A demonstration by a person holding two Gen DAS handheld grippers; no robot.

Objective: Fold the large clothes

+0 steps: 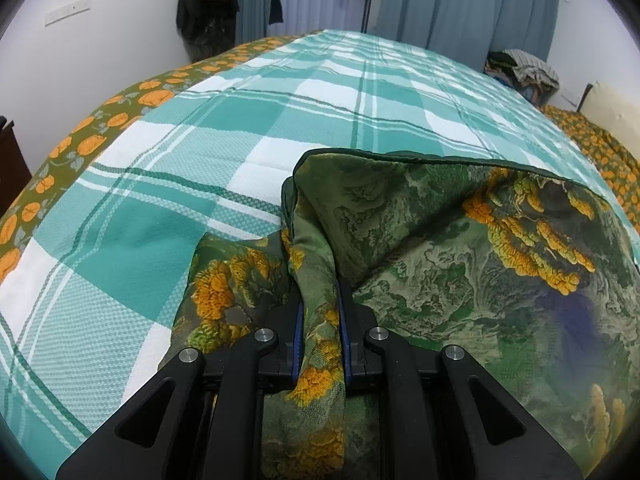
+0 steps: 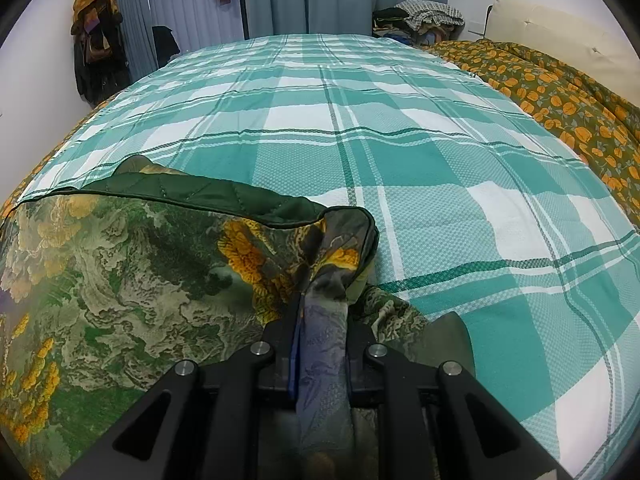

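Both tongs, left tongs and right tongs, pinch garment corners; I'd keep tension even and lower flat onto bed.

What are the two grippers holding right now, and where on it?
Both hold the green-and-orange printed garment: left gripper on a bunched corner, right gripper on the opposite corner.

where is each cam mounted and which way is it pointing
Left wrist: on the left gripper, looking down along its fingers across the plaid bedspread toward the curtains; fingers pinch the green printed garment.
Right wrist: on the right gripper, facing likewise; fingers pinch the garment's other end.
Shared: garment, bedspread, curtains, orange floral quilt.
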